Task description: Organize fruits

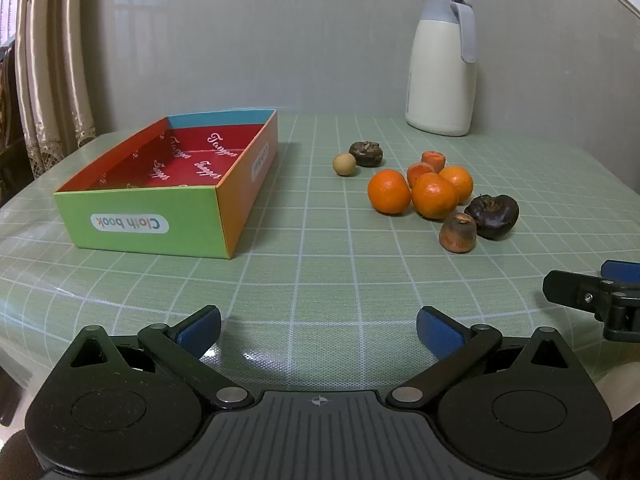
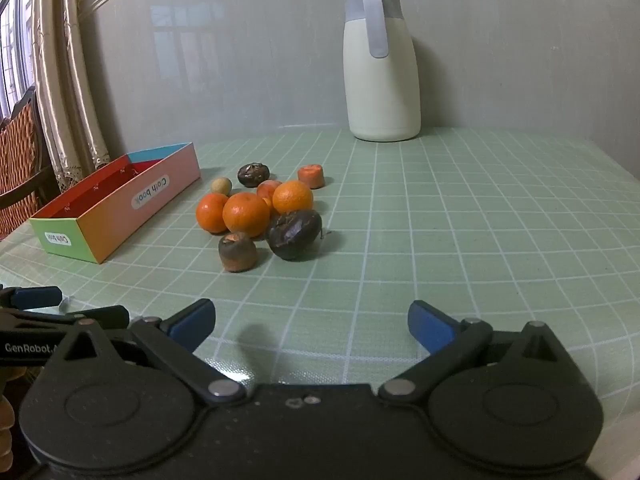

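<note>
A colourful open box (image 1: 152,216) with a red inside stands empty on the green checked table; it shows at the left in the right wrist view (image 2: 116,216). A cluster of fruit lies to its right: three oranges (image 1: 390,191) (image 2: 246,214), dark water chestnuts (image 1: 492,210) (image 2: 294,234), carrot stubs (image 1: 459,232) (image 2: 237,251) and a small tan round fruit (image 1: 344,164) (image 2: 221,186). My left gripper (image 1: 318,330) is open and empty, well short of the fruit. My right gripper (image 2: 310,322) is open and empty, also short of the fruit.
A cream thermos jug (image 1: 440,68) (image 2: 380,68) stands at the back by the wall. Curtains (image 1: 48,60) hang at the left, with a chair (image 2: 20,160) beside them. The table (image 2: 480,220) is bare to the right of the fruit.
</note>
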The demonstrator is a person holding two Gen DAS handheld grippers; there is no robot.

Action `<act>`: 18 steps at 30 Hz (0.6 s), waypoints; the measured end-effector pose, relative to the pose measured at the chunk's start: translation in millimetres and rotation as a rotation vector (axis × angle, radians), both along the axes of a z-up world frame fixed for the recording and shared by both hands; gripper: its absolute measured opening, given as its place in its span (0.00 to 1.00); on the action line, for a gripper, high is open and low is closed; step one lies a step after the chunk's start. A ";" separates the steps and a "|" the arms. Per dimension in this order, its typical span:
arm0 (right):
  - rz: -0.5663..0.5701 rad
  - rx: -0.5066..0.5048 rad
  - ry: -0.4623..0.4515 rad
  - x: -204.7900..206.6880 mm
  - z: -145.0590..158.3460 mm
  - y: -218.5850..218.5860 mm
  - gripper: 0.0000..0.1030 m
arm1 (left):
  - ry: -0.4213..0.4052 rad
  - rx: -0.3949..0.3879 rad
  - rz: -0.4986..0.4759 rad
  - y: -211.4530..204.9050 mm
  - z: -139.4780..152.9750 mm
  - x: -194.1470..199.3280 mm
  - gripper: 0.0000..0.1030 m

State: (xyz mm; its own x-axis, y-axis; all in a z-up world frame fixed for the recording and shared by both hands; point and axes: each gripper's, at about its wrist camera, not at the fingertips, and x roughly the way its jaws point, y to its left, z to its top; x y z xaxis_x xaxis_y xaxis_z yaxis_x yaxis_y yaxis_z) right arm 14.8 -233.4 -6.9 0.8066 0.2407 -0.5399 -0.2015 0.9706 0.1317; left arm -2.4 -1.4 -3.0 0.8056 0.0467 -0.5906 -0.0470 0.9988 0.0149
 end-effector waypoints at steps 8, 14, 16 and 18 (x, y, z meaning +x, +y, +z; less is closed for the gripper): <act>0.000 0.001 0.003 0.1 -0.1 -0.5 1.00 | 0.000 -0.002 0.002 0.4 -0.1 0.2 1.00; 0.000 0.003 0.004 0.4 -0.3 -1.0 1.00 | 0.001 -0.001 0.000 0.4 -0.1 0.4 1.00; 0.000 0.003 0.004 0.5 -0.4 -1.0 1.00 | 0.000 -0.001 0.001 0.0 0.1 0.2 1.00; -0.001 0.002 0.004 0.5 -0.4 -1.1 1.00 | 0.000 0.000 0.001 -0.3 0.1 0.2 1.00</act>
